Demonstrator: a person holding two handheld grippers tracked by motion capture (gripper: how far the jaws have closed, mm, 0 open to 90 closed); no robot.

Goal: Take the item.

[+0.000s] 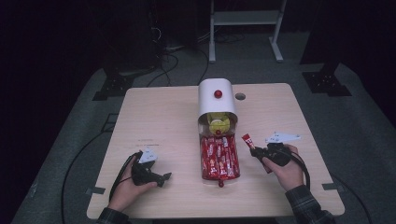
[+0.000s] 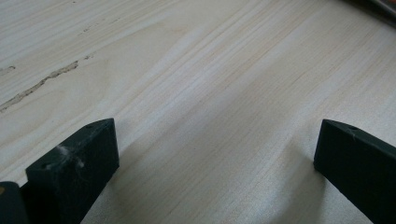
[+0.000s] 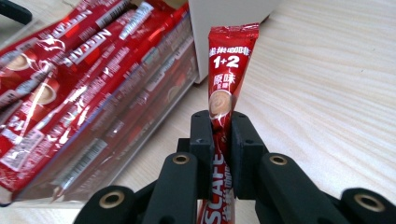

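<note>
My right gripper (image 3: 219,128) pinches a slim red foil coffee-stick sachet (image 3: 228,70) between its black jaws, clamped partway along its length, so the printed top end stands up past the jaws. In the high view that sachet (image 1: 247,140) hangs just right of the clear plastic drawer tray (image 1: 219,175), which is pulled out toward me from the white round-topped dispenser box (image 1: 215,100) and already lies packed with matching red sachets (image 1: 218,157). My left gripper (image 1: 161,177) rests on the pale wooden table (image 1: 154,116) at the near left, well apart from the tray; its jaws stand spread wide over bare wood in its own view.

I judge the step is laying this stick in with the others. To do it well, I should turn the sachet parallel to the stacked ones, carry it over the tray's right wall, lower it flat onto the pile, and release only once it rests there, so it doesn't slide off the heap.
</note>
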